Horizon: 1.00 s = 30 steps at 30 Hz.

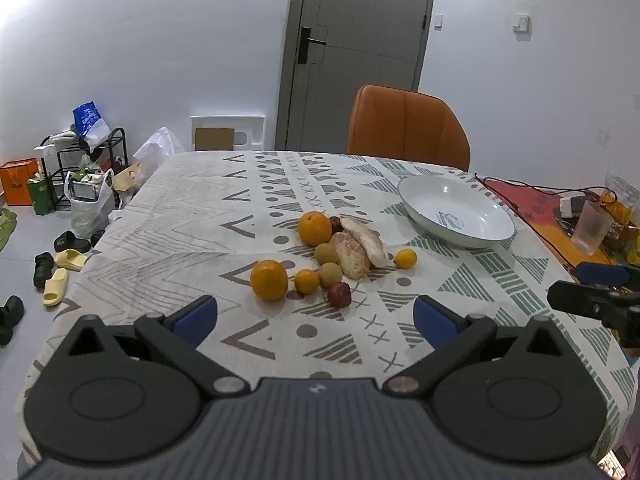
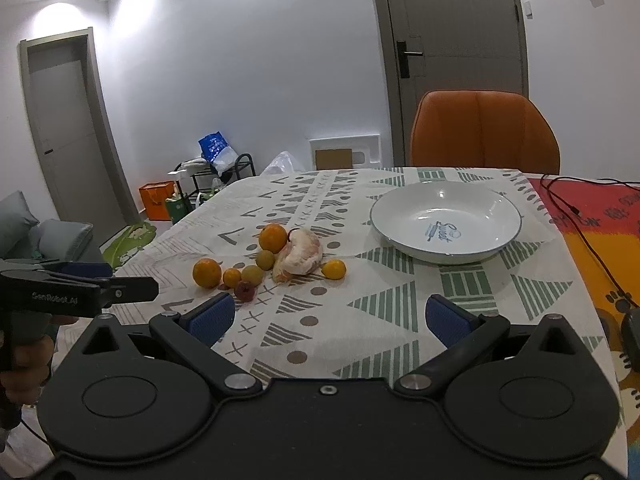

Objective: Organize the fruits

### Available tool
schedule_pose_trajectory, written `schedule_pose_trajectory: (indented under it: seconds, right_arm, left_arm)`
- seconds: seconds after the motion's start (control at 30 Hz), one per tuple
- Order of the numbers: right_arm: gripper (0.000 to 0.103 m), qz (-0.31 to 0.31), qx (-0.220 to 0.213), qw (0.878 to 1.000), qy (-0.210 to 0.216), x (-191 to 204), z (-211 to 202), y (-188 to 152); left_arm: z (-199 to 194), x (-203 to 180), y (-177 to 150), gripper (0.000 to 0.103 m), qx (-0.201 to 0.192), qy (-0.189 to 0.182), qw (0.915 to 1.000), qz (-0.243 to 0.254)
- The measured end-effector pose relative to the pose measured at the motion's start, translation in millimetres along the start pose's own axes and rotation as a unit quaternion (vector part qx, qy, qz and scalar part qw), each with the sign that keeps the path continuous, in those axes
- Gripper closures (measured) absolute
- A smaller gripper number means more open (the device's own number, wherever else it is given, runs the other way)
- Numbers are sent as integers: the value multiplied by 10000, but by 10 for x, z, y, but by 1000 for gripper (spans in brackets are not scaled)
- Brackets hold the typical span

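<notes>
A cluster of fruit lies mid-table: a near orange, a far orange, a small mandarin, a small yellow citrus, peeled pomelo pieces, two greenish round fruits and a dark red fruit. A white bowl stands empty to the right. My left gripper is open and empty, just short of the fruit. My right gripper is open and empty, near the front edge.
The table has a patterned cloth. An orange chair stands behind the table. Black cables and small items lie on a colourful mat at the right. Shoes, bags and a rack are on the floor to the left.
</notes>
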State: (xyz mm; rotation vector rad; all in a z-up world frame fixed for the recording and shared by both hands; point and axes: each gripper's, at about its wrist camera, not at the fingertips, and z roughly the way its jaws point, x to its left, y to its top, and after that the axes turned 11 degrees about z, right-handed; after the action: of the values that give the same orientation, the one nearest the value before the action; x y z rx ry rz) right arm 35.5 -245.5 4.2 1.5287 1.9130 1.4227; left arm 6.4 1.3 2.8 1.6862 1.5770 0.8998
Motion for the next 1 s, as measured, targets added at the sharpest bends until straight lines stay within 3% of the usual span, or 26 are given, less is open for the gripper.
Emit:
schedule_pose_trajectory:
  seconds: [0.4,0.67,1.0]
  right_arm:
    - [4,44,59,9999,151,-53,241,9]
    - [15,48,190,9995,253,-53,419,-1]
    - [27,140,431,9982,401,-29,691,-12]
  left_arm:
    - [257,63,-2,3,-47,-124,9998,-140]
    - [406,106,-9,13,-12,-99,9998,-196]
    - [659,249,-44,33,191,16,9991,-369]
